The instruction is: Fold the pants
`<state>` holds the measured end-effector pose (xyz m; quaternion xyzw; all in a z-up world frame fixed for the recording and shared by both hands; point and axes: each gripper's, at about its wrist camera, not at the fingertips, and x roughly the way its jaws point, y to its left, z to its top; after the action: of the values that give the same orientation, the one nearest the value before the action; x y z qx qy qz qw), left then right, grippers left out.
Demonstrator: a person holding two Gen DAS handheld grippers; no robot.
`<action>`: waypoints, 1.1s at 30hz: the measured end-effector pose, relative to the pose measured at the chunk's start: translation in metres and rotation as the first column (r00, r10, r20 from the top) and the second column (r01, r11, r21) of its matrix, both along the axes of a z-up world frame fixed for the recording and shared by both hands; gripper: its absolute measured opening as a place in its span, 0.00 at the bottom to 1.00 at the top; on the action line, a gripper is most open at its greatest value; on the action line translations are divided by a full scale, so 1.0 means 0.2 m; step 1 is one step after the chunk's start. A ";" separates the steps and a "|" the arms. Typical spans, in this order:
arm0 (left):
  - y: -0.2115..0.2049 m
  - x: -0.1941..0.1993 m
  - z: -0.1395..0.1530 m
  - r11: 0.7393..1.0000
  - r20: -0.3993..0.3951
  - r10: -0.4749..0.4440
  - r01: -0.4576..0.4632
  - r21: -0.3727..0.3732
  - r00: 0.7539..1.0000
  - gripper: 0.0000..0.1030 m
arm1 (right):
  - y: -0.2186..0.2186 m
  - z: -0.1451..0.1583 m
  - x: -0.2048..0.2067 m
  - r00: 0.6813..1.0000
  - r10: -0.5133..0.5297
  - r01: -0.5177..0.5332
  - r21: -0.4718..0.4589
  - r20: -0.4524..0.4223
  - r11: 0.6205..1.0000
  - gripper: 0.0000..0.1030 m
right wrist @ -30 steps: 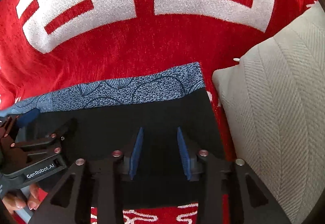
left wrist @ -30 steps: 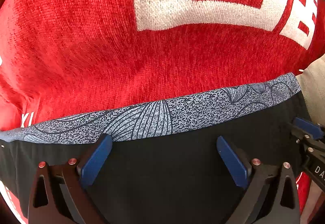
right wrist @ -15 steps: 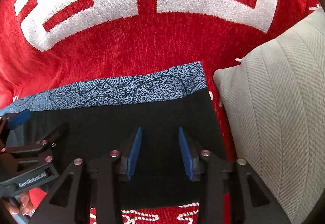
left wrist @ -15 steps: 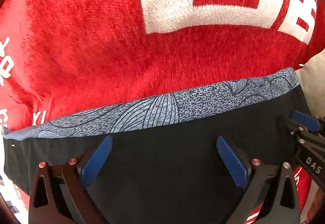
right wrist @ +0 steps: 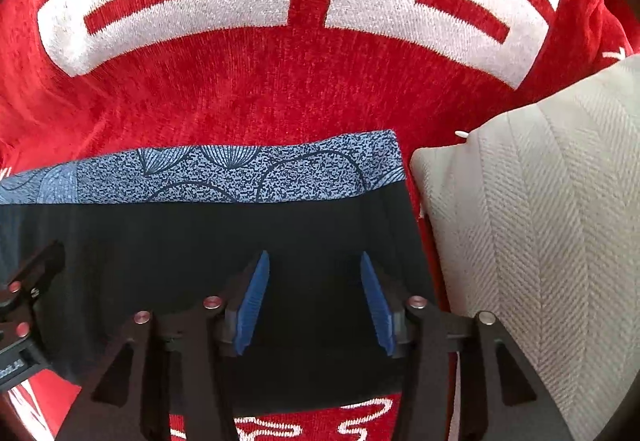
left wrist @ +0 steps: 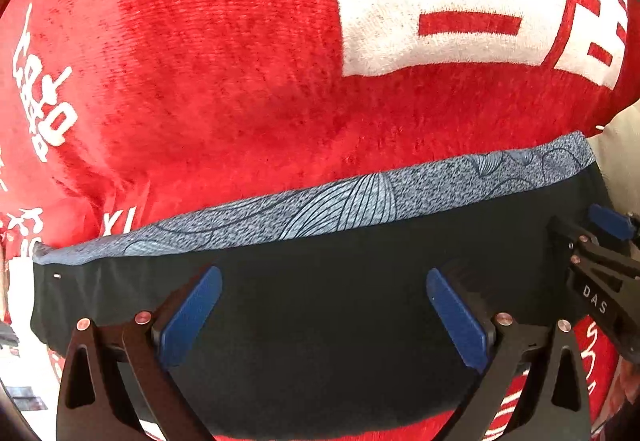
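Looking down, I see the folded pants (left wrist: 320,321) lying under both tools, long axis running 9 to 3 o'clock, patterned waistband (left wrist: 360,197) at 12. My left hand-held gripper (left wrist: 320,317) gapes wide mid-cloth; my right hand-held gripper (right wrist: 314,301), fingers apart and empty, hovers nearer the cushion-side (right wrist: 540,241) end.

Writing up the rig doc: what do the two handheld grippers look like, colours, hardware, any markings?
Both match: the left gripper and right gripper have matte black angular linkage arms with triangular cutouts, round metal pivot pins, and flat blue pads on the fingers. White lettering "DAS" shows on the right gripper's side. No cables or sleeves are visible.
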<state>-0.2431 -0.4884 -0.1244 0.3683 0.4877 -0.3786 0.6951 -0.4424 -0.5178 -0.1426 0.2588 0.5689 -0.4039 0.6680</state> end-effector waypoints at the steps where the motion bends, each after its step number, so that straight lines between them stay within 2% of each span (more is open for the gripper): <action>1: 0.02 0.00 0.01 1.000 0.001 0.002 -0.002 0.004 1.000 1.00 | 0.01 0.00 0.01 1.000 0.004 -0.004 -0.007 -0.009 1.000 0.52; 8: 0.09 0.01 0.06 1.000 -0.001 0.007 -0.007 0.020 1.000 1.00 | 0.06 -0.01 0.06 0.999 -0.008 0.007 -0.024 -0.034 1.000 0.56; 12: 0.13 0.02 0.07 1.000 0.006 0.017 -0.017 0.024 1.000 1.00 | 0.13 0.00 0.09 1.000 -0.004 0.003 -0.014 -0.021 1.000 0.64; 24: 0.27 0.11 0.12 0.999 -0.001 0.042 -0.042 0.004 0.999 1.00 | 0.36 0.08 0.15 0.999 0.006 -0.007 0.021 0.037 1.000 0.64; 29: 0.42 0.23 0.13 0.998 -0.004 0.065 -0.065 -0.021 0.998 1.00 | 0.47 0.12 0.19 0.994 -0.024 0.019 0.050 0.106 0.999 0.64; 33: 0.66 0.45 0.17 0.989 0.006 0.137 -0.136 -0.054 0.991 1.00 | 0.66 0.19 0.29 0.967 -0.036 0.008 0.114 0.251 0.993 0.64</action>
<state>-0.1533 -0.3555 -0.0896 0.3171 0.4981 -0.3414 0.7313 -0.3853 -0.3855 -0.1040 0.3515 0.4980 -0.3427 0.7149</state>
